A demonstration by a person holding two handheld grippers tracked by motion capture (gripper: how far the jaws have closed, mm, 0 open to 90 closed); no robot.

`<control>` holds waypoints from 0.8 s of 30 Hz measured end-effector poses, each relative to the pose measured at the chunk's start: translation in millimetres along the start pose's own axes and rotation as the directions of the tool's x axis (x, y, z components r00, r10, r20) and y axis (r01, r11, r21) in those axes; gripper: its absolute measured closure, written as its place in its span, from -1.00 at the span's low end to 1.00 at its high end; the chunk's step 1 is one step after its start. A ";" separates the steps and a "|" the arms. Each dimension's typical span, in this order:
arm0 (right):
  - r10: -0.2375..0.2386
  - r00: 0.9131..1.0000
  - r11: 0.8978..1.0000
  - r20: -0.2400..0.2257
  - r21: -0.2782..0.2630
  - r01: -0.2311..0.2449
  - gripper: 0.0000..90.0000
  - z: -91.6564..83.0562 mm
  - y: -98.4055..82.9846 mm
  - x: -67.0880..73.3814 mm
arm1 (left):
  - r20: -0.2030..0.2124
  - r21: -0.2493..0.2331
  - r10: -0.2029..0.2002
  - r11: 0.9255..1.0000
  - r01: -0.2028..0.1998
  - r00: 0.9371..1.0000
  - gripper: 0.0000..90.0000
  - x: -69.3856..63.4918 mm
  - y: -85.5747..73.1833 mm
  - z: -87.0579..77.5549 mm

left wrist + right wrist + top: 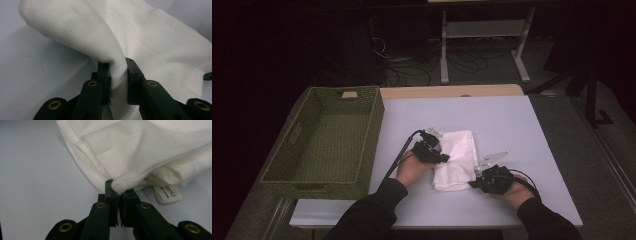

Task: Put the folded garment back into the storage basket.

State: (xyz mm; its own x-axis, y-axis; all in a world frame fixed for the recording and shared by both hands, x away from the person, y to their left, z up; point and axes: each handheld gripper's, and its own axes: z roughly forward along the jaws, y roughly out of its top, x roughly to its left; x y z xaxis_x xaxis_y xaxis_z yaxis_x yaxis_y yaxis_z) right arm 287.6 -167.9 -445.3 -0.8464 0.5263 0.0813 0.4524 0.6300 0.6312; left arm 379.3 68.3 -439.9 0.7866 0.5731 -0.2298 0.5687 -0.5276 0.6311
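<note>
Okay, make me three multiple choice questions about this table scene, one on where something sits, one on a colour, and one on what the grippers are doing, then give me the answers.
1. Where does the basket stand?
A. At the table's left edge, left of the garment
B. On top of the garment
C. At the table's right edge

2. What colour is the folded garment?
A. Green
B. White
C. Black

3. How do the two grippers stand?
A. Both open above the cloth
B. One shut, one resting in the basket
C. Both shut on the garment

Answers:
1. A, as the high view shows the green woven basket on the left of the table, apart from the garment.
2. B, as the cloth is white in all three views.
3. C, as the left gripper pinches a fold of cloth and the right gripper clamps a hemmed edge, near a small label.
</note>
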 end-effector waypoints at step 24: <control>-0.052 0.998 0.996 0.027 -0.067 0.053 0.90 -14.0 22.8 4.1 | -0.036 -0.081 0.034 0.996 -0.036 0.999 0.75 -4.4 13.6 -30.7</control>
State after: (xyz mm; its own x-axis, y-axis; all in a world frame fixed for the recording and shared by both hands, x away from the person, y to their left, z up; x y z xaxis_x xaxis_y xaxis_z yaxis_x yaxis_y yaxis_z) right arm 290.5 -159.4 -419.8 -0.8609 0.5080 0.0280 0.3866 0.6173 0.6852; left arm 376.2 77.8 -407.5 0.7962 0.5771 -0.1820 0.5186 -0.4958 0.6966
